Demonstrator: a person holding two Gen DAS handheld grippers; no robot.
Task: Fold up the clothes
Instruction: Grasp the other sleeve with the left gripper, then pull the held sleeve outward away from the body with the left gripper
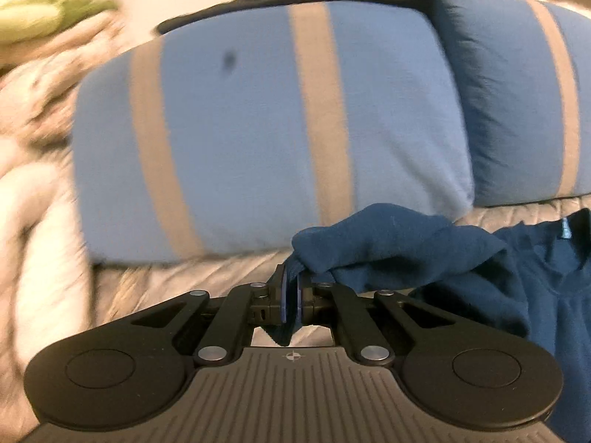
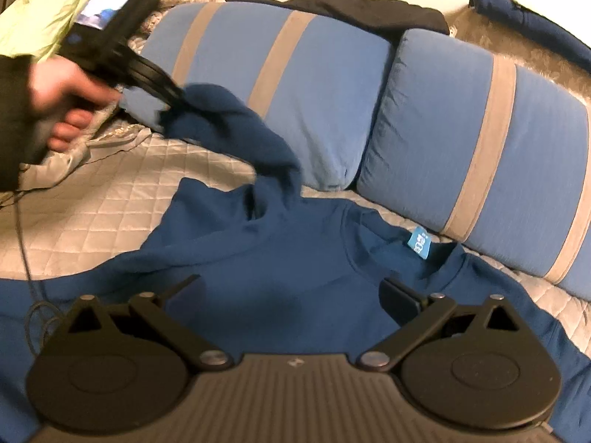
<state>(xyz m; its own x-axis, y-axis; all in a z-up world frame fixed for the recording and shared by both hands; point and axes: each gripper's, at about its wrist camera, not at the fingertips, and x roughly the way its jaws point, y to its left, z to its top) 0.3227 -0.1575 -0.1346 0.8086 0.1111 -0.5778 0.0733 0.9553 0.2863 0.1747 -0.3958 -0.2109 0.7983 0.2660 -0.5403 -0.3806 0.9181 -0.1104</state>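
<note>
A dark blue sweatshirt (image 2: 277,258) lies flat on the quilted bedspread (image 2: 92,214), collar and light blue label (image 2: 419,242) toward the pillows. One sleeve (image 1: 388,243) is lifted off the bed, its bunched end pinched in my left gripper (image 1: 291,277). In the right wrist view, a hand (image 2: 62,92) holds the left gripper (image 2: 173,103) up at the left, and the sleeve trails down from it to the shoulder. My right gripper (image 2: 295,288) stands open just above the chest of the sweatshirt, nothing between its fingers.
Two blue pillows with grey stripes (image 2: 295,85) (image 2: 480,147) lean along the back of the bed. A black garment (image 2: 351,7) lies on top of them. Green fabric (image 2: 48,11) and crumpled bedding sit at the far left. A thin cable (image 2: 22,243) hangs at the left edge.
</note>
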